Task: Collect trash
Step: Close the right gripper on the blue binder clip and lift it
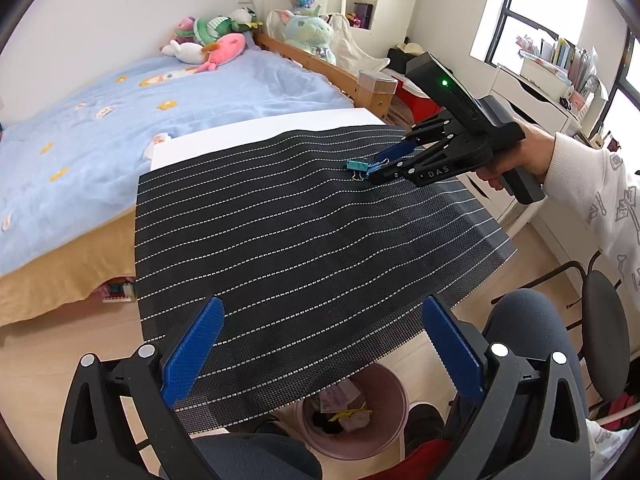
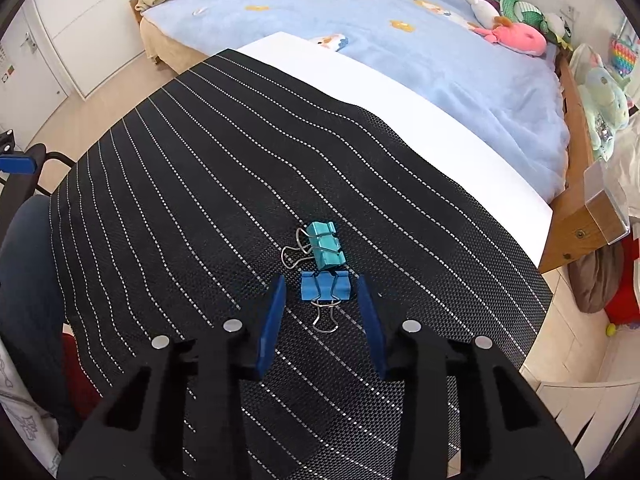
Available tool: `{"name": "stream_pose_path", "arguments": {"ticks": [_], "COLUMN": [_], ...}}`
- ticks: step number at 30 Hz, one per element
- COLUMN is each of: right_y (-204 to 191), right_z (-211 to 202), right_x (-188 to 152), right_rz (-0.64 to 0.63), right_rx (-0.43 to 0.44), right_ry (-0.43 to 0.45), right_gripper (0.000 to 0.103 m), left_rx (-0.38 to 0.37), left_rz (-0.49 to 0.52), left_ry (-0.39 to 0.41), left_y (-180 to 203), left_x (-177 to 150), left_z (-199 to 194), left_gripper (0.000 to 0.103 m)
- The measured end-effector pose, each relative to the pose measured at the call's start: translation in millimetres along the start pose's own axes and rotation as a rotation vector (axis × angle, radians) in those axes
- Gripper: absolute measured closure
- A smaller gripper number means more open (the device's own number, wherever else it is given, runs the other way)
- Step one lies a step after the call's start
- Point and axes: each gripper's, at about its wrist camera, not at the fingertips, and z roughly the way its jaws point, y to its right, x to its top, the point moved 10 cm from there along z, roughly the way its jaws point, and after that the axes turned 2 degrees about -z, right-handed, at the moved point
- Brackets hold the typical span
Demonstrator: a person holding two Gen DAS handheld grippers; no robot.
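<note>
The blue binder clip (image 2: 325,286) lies on the striped mat (image 2: 200,180) covering the bench (image 2: 400,92), touching a teal binder clip (image 2: 327,245) beyond it. It is judged light, rigid and smooth-sided; grip across the folded steel body, not the wire handles, which may pivot. The right gripper (image 2: 322,312) brackets the blue clip, its fingers (image 2: 272,320) narrowed but showing gaps either side. The left gripper (image 1: 320,352) hangs wide open, empty. The bin (image 1: 352,412) is partly hidden beneath the mat edge.
</note>
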Motion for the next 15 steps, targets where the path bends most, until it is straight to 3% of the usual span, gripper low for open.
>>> {"name": "stream_pose_path", "arguments": {"ticks": [3,15], "right_y": [0,1], "right_z": [2,-14], "right_x": [0,-3], "right_rz": [-0.004,0.025], "right_rx": [0.000,-0.008], "right_ry": [-0.007,0.016], "right_gripper": [0.079,0.079], "left_rx": [0.001,-0.006], "left_rz": [0.001,0.037], "left_ry": [-0.002,0.011], "left_y": [1,9], "left_x": [0,17], "left_z": [0,7], "left_gripper": [0.008,0.008]}}
